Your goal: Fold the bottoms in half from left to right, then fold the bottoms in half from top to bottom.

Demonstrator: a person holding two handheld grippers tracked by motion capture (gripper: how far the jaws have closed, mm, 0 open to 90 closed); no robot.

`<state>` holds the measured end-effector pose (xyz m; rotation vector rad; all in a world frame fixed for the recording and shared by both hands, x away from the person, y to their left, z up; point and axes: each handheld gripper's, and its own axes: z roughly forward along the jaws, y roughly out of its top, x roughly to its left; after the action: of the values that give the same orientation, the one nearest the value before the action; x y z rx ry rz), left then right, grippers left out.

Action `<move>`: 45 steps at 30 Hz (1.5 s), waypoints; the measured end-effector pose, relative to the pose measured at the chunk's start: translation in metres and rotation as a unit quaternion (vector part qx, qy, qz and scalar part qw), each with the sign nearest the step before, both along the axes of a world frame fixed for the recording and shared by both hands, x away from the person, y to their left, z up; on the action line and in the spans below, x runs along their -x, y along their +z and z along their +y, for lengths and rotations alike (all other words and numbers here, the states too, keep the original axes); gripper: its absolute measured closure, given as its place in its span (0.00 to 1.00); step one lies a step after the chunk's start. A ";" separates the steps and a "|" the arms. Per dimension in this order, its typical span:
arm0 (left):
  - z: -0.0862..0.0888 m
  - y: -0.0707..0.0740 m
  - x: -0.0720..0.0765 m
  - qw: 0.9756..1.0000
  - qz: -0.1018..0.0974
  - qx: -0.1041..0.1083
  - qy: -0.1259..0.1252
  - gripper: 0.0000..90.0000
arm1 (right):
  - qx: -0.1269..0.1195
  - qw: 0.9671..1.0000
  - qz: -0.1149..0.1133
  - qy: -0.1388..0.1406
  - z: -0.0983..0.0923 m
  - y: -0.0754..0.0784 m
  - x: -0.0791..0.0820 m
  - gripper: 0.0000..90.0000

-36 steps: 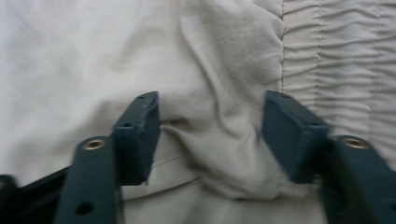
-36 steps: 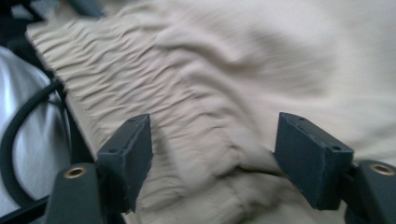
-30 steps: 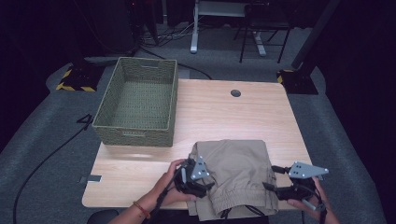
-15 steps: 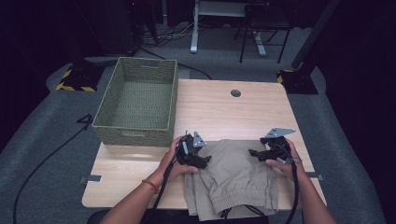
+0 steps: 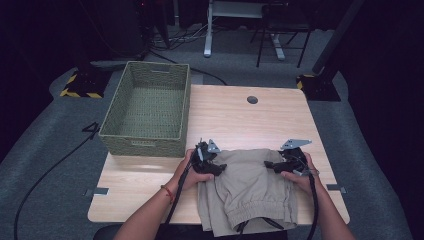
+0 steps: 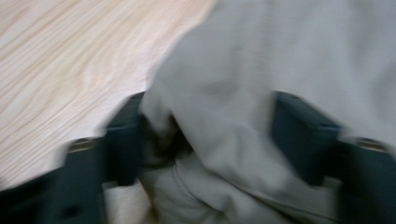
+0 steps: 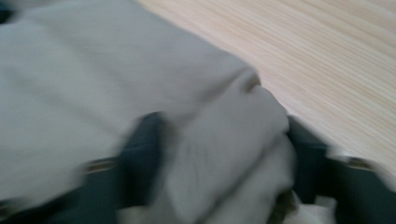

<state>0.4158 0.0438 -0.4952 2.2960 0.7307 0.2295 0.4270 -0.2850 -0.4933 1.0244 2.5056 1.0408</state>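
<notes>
The two grippers are now sitting at the far corners of the khaki trousers [image 5: 247,187], having come up from the near edge of the table [image 5: 240,117] since a second ago; the garment, which was lying with its far hem further from the person, is now looking shorter at the far end, as if that edge is being gathered; I am reading this as the start of a fold or a lift, with the woven basket [image 5: 147,107] at about ten o'clock from the cloth as the likely destination.

The left gripper [image 5: 218,166] is resting on the far-left corner of the cloth, at roughly ten o'clock of the garment; its jaws have just been closing, and in the left gripper view a thick bunch of fabric [image 6: 224,140] is filling the space between them, touching both inner faces, so it is clamping the trousers.

The right gripper [image 5: 270,164] is mirroring it at two o'clock of the garment; its jaws have likewise just been closing, and in the right gripper view a rolled fold of cloth [image 7: 229,154] is being squeezed between them.

Both hands are lying low over the table, palms turned inward, grippers pointing toward each other across the cloth; the forearms are coming in from six o'clock; the waistband and drawcord end is hanging at the near edge of the table.
</notes>
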 end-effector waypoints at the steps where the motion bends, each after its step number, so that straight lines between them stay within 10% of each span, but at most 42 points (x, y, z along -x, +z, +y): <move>1: -0.001 0.001 0.001 1.000 0.002 0.000 -0.009 0.57 | 0.001 1.000 0.003 0.004 0.001 0.001 0.001 0.61; 6: -0.005 0.007 0.005 0.999 -0.028 -0.039 -0.023 0.83 | -0.009 1.000 -0.006 0.015 -0.002 0.006 0.002 0.83; 13: -0.002 0.030 0.003 0.997 -0.078 -0.017 -0.011 0.89 | -0.051 0.998 -0.046 0.007 -0.010 0.028 0.003 0.84; 45: -0.018 0.061 -0.024 0.995 -0.094 -0.004 0.020 0.88 | -0.046 0.996 -0.076 -0.030 -0.015 0.051 -0.016 0.85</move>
<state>0.4399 0.0259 -0.4339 2.2310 0.6812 0.4607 0.4431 -0.2997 -0.4423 0.9977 2.3118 1.1789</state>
